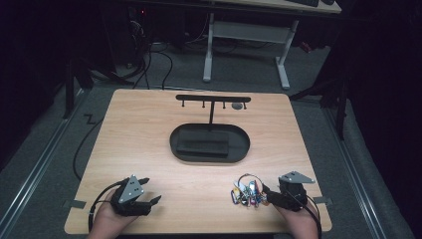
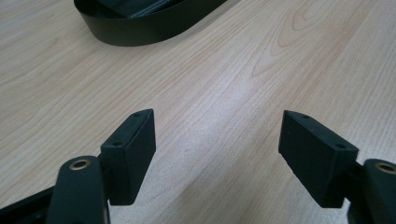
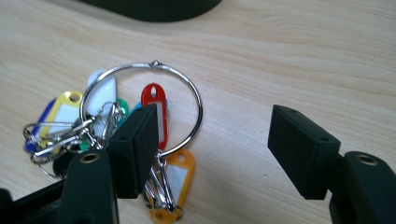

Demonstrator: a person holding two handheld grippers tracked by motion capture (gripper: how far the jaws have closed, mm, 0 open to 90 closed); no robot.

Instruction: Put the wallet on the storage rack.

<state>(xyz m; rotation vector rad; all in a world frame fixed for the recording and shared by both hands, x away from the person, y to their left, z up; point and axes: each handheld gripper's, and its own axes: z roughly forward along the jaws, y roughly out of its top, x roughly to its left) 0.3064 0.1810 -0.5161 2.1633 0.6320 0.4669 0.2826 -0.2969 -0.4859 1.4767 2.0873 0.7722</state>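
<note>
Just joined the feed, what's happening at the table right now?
A person holds a gripper in each hand at a wooden table. The right gripper is open and down at a bunch of keys with coloured tags on a big metal ring, one jaw over the tags, nothing clamped. The left gripper is open above bare wood. Farther back stands a black oval tray with a hook rack rising from it.

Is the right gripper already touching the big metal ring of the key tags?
Cannot tell. In the right gripper view the open right gripper has one jaw overlapping the metal ring of the key tags, but no contact or gap shows plainly.
</note>
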